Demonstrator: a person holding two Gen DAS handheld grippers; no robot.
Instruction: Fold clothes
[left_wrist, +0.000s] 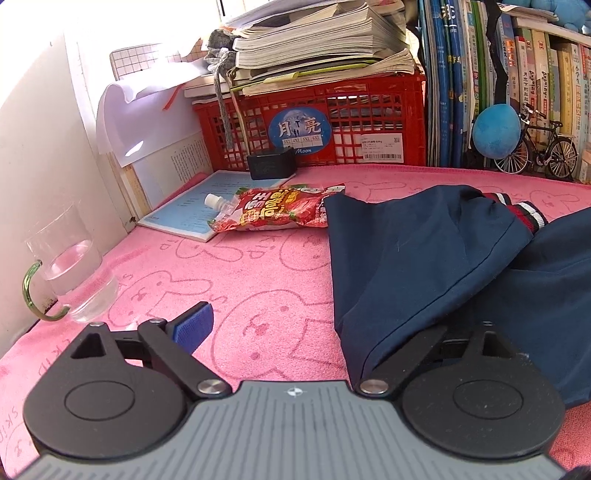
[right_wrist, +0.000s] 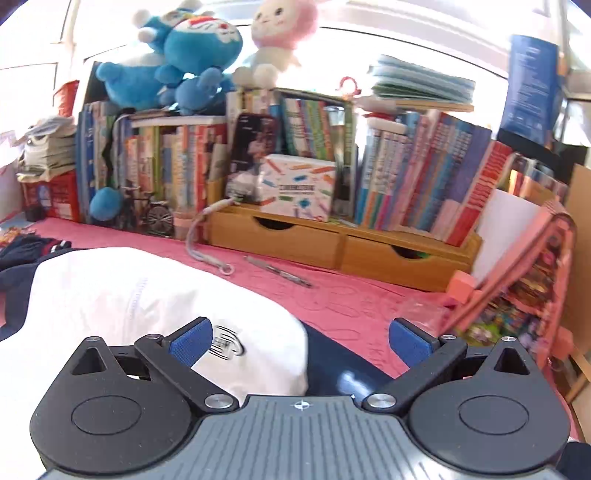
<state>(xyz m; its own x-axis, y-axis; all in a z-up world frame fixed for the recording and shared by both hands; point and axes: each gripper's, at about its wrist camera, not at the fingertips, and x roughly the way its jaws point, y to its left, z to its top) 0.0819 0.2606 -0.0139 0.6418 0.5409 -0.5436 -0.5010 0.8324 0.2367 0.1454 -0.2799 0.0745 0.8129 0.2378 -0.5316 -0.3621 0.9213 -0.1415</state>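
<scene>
Nearest to me, my left hand-held gripper (left_wrist: 295, 328) stands with its jaws wide apart; only its left blue pad shows, bare over the pink towel (left_wrist: 229, 280), while the right finger is hidden under the navy cloth. Nothing is pinched that I can see. My right hand-held gripper (right_wrist: 299, 341) is spread just as wide, both pads clear, hanging over the garment's white panel (right_wrist: 147, 291) with nothing between them.

So I judge I am between folds: both grips are free and the garment (left_wrist: 424, 266) lies loose on the counter, only partly folded. In the left view its navy body is bunched, with the striped cuff (left_wrist: 524, 214) turned up beyond it.

Next I need a fresh hold. Each hand should go to an outer edge or corner of the cloth, close on it, and then carry it across evenly.

Farther off, the snack pouch (left_wrist: 273, 210) lies touching the navy edge, and the glass of water (left_wrist: 70, 269) stands at the left wall; a wide sweep should avoid both.
</scene>
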